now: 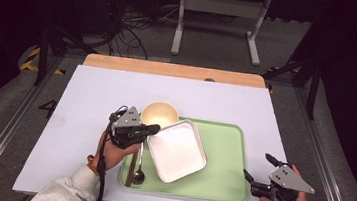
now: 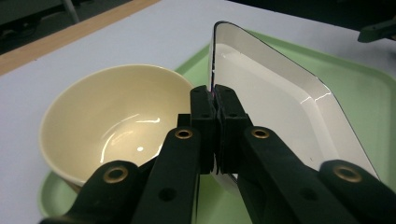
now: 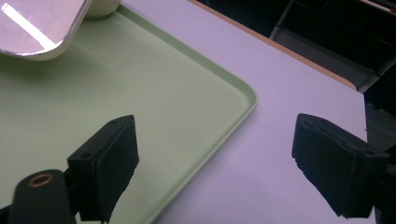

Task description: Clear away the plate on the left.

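Left gripper (image 2: pixel 213 100) clamped on thin rim of white square plate (image 1: pixel 177 150), tilted up over green tray (image 1: pixel 228 136), bowl (image 2: pixel 112 116) just beside. Rigid, glossy, probably slippery and chippable; rim the sensible hold. Right gripper (image 3: pixel 215 161) apart, empty.

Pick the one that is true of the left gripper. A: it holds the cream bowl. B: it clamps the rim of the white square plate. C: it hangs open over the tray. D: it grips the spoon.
B: in the left gripper view the left gripper is shut on the rim of the white square plate, beside the cream bowl.
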### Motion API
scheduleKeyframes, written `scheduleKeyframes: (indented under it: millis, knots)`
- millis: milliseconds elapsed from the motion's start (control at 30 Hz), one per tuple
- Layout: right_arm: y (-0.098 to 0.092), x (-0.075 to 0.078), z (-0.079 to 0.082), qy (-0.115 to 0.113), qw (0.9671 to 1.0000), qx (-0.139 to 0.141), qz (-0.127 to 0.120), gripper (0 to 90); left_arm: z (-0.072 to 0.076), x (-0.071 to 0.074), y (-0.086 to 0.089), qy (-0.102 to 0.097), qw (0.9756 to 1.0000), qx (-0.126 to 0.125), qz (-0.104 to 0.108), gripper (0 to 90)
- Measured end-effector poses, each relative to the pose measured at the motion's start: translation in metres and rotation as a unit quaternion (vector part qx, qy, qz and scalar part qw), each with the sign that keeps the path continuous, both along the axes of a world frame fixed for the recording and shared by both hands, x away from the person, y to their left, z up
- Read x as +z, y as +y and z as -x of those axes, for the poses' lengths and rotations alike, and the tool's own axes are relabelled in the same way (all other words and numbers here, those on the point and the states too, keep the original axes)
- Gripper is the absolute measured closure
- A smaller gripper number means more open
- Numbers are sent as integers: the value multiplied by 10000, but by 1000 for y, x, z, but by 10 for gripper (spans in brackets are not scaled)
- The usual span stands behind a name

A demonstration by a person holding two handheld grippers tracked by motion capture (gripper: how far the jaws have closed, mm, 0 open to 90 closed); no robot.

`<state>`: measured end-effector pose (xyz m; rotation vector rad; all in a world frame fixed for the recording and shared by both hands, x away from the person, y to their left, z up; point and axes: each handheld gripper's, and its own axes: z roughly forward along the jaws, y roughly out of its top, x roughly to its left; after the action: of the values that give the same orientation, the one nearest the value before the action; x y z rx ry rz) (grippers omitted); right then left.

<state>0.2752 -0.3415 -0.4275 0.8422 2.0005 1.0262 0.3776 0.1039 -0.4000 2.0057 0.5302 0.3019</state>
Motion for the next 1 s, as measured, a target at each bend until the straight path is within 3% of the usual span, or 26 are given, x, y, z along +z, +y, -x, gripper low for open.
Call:
scheduleKeyframes:
  millis: [167,1000]
  knots:
    - [0,0,1,-1,10000,12,29,150,4,-7,-10,7,9995,-55,-298,881]
    - [4,-3,0,121,9998,107,66,150,6,-25,-16,62,9968,-93,-794,875]
